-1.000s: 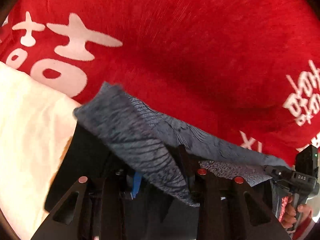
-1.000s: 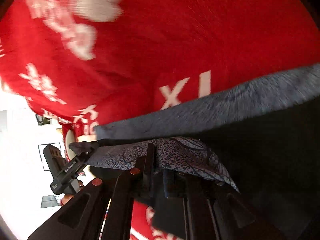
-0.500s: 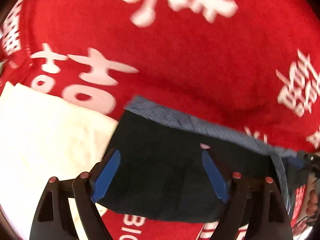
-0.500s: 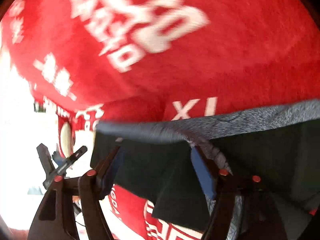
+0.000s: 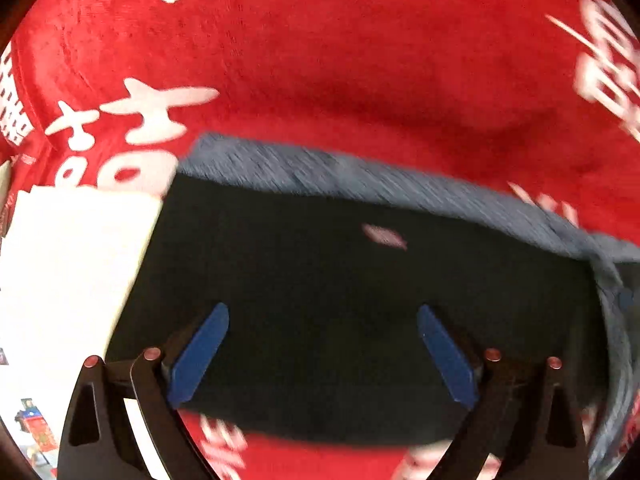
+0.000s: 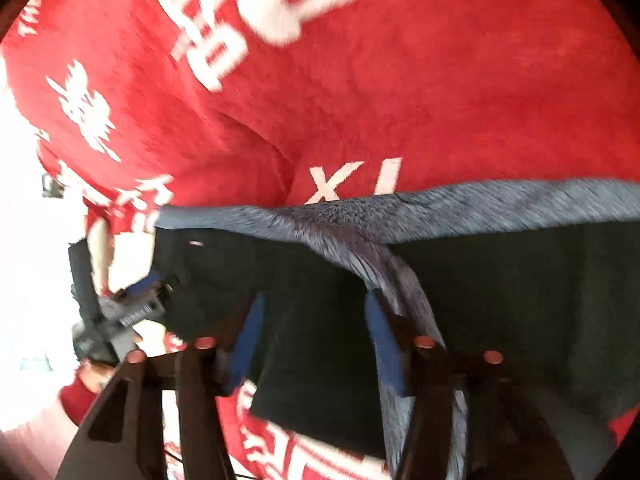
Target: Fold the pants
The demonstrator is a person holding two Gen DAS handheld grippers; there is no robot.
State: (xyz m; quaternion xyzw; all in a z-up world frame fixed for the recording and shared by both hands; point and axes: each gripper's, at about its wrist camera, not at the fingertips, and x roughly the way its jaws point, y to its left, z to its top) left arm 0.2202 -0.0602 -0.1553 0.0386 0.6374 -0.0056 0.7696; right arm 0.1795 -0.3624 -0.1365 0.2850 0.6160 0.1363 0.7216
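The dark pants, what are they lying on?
The dark pants lie on a red blanket with white lettering, which shows along their edges. At the left edge lies a white cloth. What is directly underneath stays covered.

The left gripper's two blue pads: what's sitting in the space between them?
In the left wrist view, the left gripper, whose jaws have just been opening, pinches nothing; through the gap shows only the dark folded pants lying on the red blanket.

Heavy motion blur seen across both views; fisheye edges darkened, bowed; left side overexposed; white lettering on red plush cloth (image 5: 360,60) smeared.
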